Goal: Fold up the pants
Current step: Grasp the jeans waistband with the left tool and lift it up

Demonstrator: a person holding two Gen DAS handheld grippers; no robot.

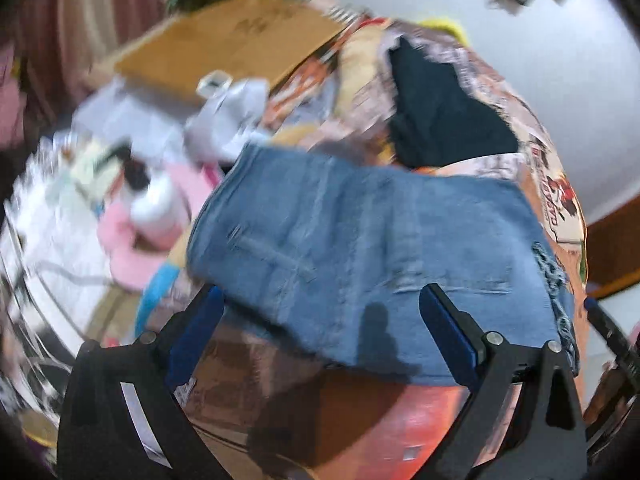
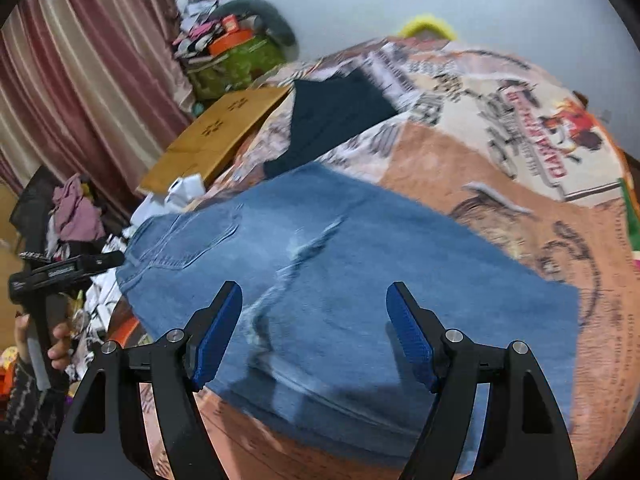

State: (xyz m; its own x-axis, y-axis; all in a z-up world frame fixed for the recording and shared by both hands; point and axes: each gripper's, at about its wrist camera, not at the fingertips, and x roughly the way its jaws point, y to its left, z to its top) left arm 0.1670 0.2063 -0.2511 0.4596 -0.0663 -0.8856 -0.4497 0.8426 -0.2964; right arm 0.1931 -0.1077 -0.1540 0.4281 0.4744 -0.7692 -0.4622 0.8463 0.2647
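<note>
Jeans (image 2: 352,280) lie folded, waistband far-left, long axis running near-right.

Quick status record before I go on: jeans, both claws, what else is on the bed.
garment: blue jeans, folded into a flat block on the printed blanket
left claw: open, above the jeans' near edge, holding nothing
right claw: open, over the jeans, holding nothing
other garment: dark folded cloth beyond the jeans
beside bed: cardboard sheet
</note>
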